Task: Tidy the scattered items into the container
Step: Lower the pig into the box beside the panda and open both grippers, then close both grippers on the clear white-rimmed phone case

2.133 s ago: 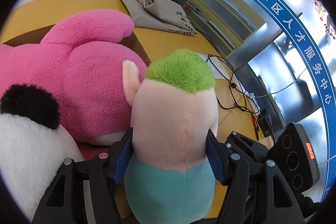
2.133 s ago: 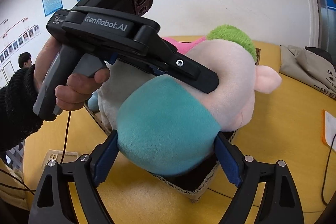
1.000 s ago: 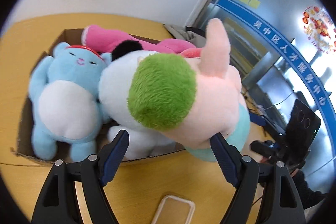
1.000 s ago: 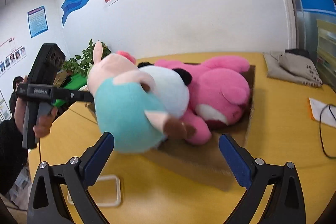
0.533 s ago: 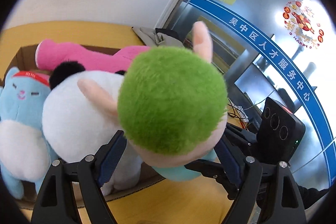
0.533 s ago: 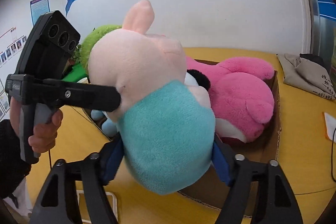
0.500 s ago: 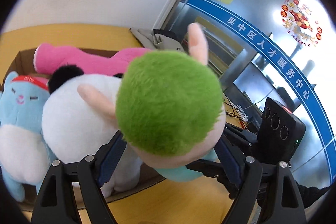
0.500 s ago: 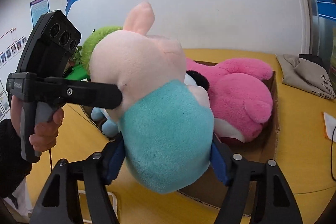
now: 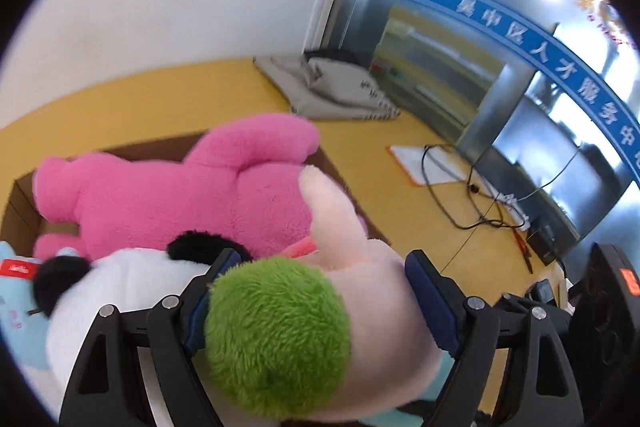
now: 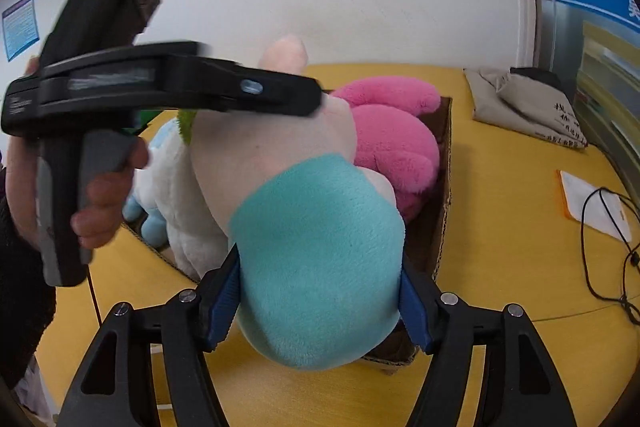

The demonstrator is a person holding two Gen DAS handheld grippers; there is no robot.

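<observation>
Yellow tabletop [image 10: 500,187] runs under everything you are working on, with a white wall behind and a blue band of white Chinese characters [image 9: 560,67] on the glass at 2 o'clock in the left view, too blurred to read with confidence. At 12 o'clock lies a folded grey cloth [image 9: 332,91] with small dark print you cannot make out.

Your left gripper [image 9: 308,303] is pinching the head of the pig doll [image 9: 360,315]; its blue pads [image 9: 430,303] press the pale pink sides, the green tuft faces the camera, and one ear points toward 12 o'clock. Your right gripper [image 10: 320,303] is clamped on the same doll's teal body [image 10: 320,267]. Its long axis runs from the teal end near the right camera away to the head.

You hold the doll over the near corner of the cardboard box [image 10: 444,155], touching the white panda doll [image 9: 120,291]. A pink doll [image 9: 192,187] lies lengthwise along the box's far side, and a pale blue doll [image 9: 16,303] with a red tag sits at 9 o'clock.
</observation>
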